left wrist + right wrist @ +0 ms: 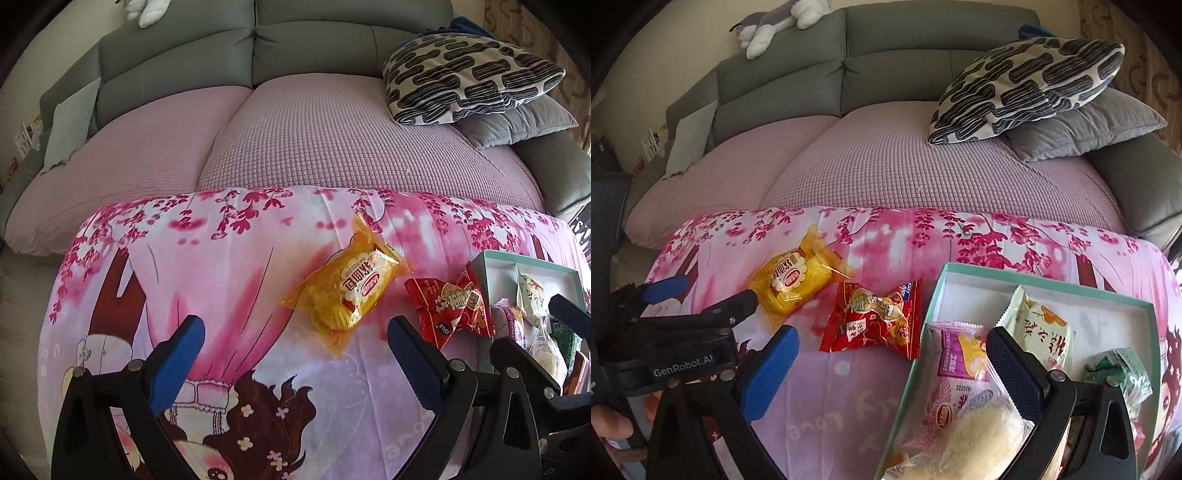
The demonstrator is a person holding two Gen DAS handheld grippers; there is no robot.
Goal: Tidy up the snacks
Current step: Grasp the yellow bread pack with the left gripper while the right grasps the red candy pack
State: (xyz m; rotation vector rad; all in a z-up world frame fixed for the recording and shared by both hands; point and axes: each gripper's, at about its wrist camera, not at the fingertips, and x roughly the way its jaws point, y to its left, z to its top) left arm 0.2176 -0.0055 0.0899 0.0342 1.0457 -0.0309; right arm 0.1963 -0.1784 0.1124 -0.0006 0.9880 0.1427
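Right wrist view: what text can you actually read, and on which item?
"GenRobot.AI": black body of the left gripper.
"202509", cut off: purple-and-white snack wrapper in the teal-rimmed cardboard box.
"nice": red foil snack packet, left wrist view.
Chinese print on the yellow plastic snack bag: too distorted to read.

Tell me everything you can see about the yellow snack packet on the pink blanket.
The yellow snack packet is a glossy, translucent plastic wrapper with crimped ends and a red-and-white label. It lies flat and sealed on the floral blanket, outside the box, left of the red packet without clearly touching it. The left gripper is open before it.
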